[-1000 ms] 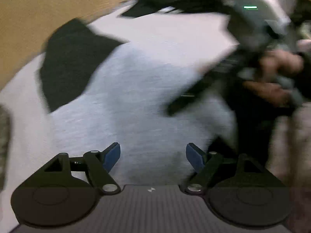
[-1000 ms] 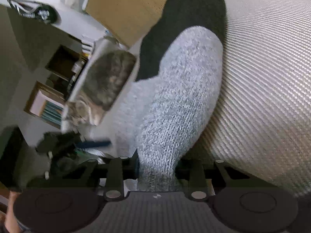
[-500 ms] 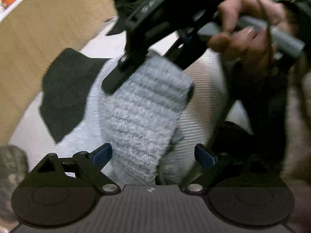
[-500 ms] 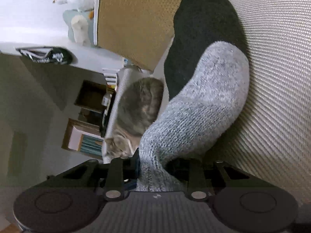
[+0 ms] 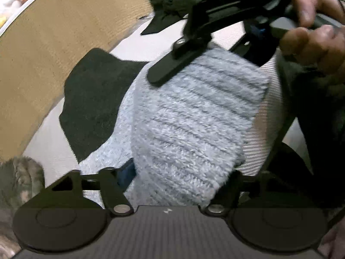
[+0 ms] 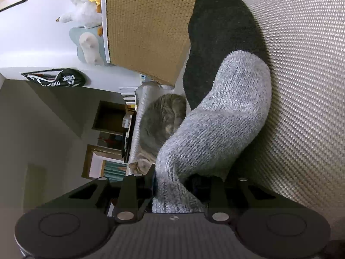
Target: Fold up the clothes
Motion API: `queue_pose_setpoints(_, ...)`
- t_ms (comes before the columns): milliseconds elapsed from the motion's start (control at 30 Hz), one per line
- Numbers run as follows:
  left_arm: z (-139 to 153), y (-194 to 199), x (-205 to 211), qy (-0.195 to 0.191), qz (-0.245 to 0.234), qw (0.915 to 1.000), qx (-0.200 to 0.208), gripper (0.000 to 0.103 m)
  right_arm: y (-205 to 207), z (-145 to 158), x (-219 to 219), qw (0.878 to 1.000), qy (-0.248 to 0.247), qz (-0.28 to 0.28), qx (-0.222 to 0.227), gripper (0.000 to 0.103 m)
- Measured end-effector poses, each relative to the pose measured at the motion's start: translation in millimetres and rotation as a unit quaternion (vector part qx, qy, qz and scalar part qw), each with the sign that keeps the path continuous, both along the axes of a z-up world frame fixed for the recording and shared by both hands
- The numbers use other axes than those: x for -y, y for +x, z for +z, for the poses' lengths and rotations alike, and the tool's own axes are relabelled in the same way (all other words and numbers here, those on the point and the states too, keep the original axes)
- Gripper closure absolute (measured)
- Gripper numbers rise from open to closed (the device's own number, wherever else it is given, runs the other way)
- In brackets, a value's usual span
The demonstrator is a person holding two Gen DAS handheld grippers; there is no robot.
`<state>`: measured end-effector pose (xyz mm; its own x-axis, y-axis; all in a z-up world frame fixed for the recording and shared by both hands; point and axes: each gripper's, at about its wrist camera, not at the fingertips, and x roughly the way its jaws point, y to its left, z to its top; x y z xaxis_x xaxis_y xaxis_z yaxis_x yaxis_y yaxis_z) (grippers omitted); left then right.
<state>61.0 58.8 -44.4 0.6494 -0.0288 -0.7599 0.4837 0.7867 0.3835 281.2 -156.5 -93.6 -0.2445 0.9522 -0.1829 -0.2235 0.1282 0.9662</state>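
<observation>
Left wrist view: rides the left gripper [image 5: 181, 172], looks forward along its fingers and steeply down, very close to the grey knit sock [image 5: 189, 125]. Beyond it, the sock's black toe end [image 5: 90, 108], the pale woven cover [image 5: 269, 99], a tan woven panel [image 5: 54, 54]. Upper right: the right gripper [image 5: 215, 49] and the hand [image 5: 314, 32] holding it.

Right wrist view: rides the right gripper [image 6: 172, 185], rolled hard sideways (room furniture stands on end), aimed nearly level along the cover [image 6: 301, 86]. Sock [image 6: 215, 125] fills the near field.

Shared: sock, black toe end [image 6: 220, 32], cover, tan panel [image 6: 146, 26], grey cat [image 6: 161, 120] (blurred fur at lower left edge [image 5: 19, 179] in the left view).
</observation>
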Motion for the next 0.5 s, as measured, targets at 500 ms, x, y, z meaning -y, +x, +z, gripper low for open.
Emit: queue_pose_setpoints(500, 7, 9, -14, -0.037, 0.029, 0.9989, -0.007, 0.062, -10, 30, 9, 0.995, -0.068, 0.031, 0.073, 0.058)
